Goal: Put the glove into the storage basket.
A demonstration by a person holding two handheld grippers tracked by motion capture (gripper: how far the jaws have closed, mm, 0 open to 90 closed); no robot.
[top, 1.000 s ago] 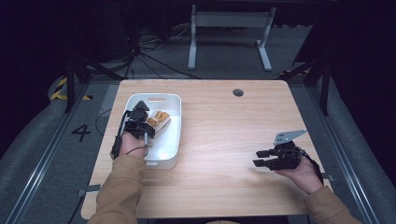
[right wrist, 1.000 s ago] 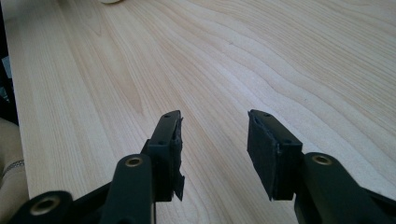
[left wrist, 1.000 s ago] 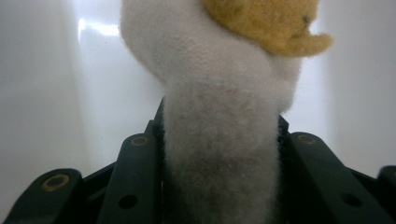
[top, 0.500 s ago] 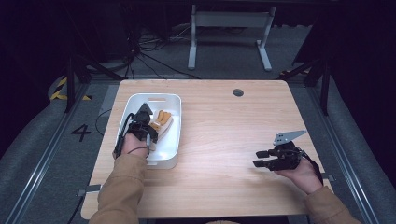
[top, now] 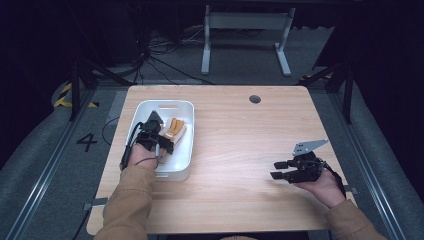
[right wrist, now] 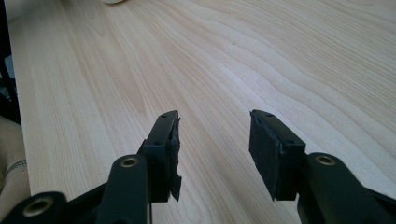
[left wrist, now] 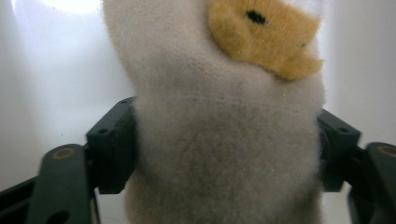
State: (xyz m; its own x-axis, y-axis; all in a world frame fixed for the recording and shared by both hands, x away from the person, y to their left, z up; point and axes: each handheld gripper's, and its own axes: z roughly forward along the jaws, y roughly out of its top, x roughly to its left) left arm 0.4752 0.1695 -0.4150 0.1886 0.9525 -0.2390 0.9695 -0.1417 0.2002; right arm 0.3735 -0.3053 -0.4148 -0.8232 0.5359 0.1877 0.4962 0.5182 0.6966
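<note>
Two grippers are at work over the wooden table [top: 230, 135]. From the high view, the left gripper [top: 161, 141] reaches into a white tub [top: 186, 145] that sits on the left half of the table, its far end toward the table's far edge. Inside the tub lies a cream plush toy [top: 172, 131] with orange parts; from above it is small and partly covered by the gripper, so the grip itself is hard to judge there. The left gripper view settles it: the two black jaws stand wide, one pressed against each side of the plush toy [left wrist: 224, 140], whose fuzzy cream body bulges between them. An orange patch [left wrist: 261, 35] with a black dot sits at the toy's upper end, and the tub's white walls [left wrist: 51, 84] rise close behind on both sides.

Well apart, on the right near part of the table, the right gripper [top: 282, 169] is held in the person's right hand [top: 322, 186], pointing left, with its grey three-cornered plate [top: 309, 145] on top. The right gripper view shows what the high view leaves small: the jaws are spread moderately with nothing between them, just bare wood grain [right wrist: 224, 60] beneath. At that view's far edge a sliver of something pale [right wrist: 112, 1] peeks in; I cannot tell what it is.
</note>
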